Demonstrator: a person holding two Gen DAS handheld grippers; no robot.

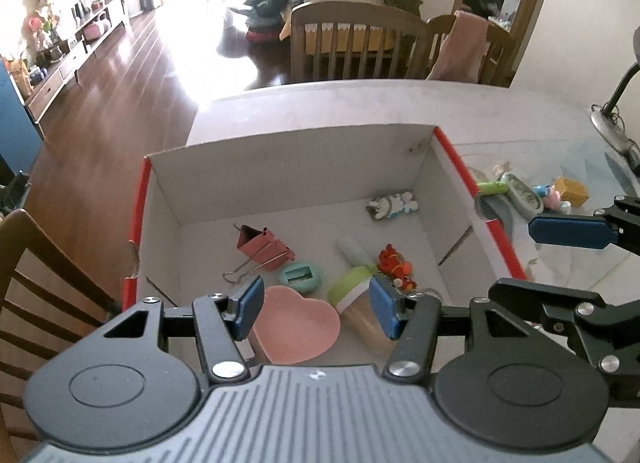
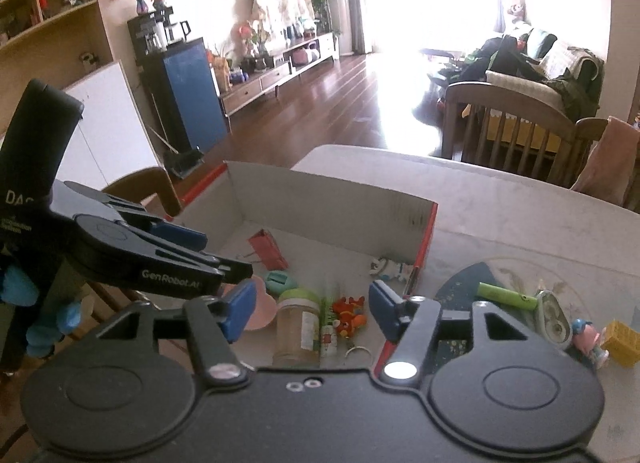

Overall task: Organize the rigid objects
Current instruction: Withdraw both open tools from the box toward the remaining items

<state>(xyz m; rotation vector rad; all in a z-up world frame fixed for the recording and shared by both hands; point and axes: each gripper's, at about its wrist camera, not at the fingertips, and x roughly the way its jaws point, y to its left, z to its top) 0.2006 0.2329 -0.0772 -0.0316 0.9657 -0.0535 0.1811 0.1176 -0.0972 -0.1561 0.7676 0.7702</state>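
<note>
We hover both the left gripper point(image 1: 316, 305) and the right gripper point(image 2: 312, 313) open and empty above the box point(image 1: 280, 167), between drops, so next we reach for the green tube point(image 2: 506, 297) lying on the counter point(image 2: 520, 223).

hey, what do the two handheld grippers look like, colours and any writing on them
Both grippers are black plastic linkages with silver rivets and blue rubbery pads on the fingers. The left gripper has a ribbed grey body; its side reads "GenRobot.AI" in white. The right gripper has a plain black body. A blue-gloved hand grips the left one's handle.
</note>
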